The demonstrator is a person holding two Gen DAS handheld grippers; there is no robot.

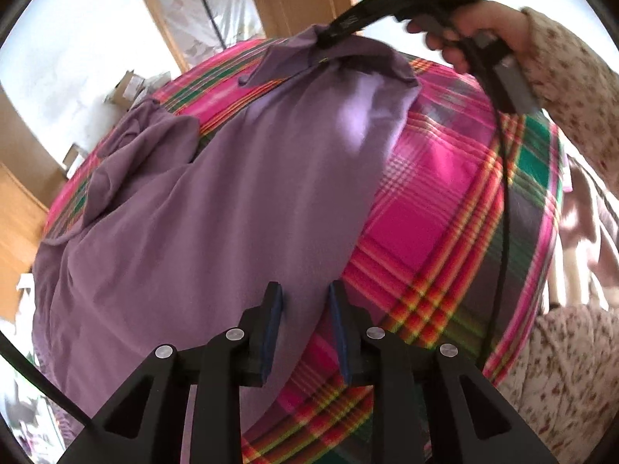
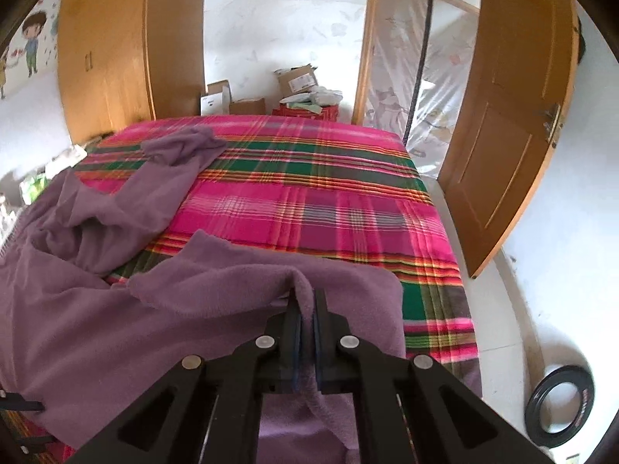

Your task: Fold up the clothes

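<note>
A purple long-sleeved garment (image 1: 232, 193) lies spread across a bed with a pink plaid cover (image 1: 425, 193). My left gripper (image 1: 305, 309) is open and hovers low over the garment's near edge; cloth shows in the gap, but the pads are not pressed on it. My right gripper (image 1: 334, 33), held by a hand (image 1: 483, 27), is shut on the garment's far end and lifts it off the cover. In the right wrist view, the right gripper (image 2: 306, 309) pinches a raised fold of the garment (image 2: 77, 309). One sleeve (image 2: 182, 147) lies crumpled toward the far left of the bed cover (image 2: 329, 193).
A black cable (image 1: 501, 201) hangs from the right gripper across the bed. Cardboard boxes (image 2: 298, 77) stand beyond the bed's far end. An open wooden door (image 2: 503, 135) is on the right, a wardrobe (image 2: 104, 58) on the left. A black ring (image 2: 559, 402) lies on the floor.
</note>
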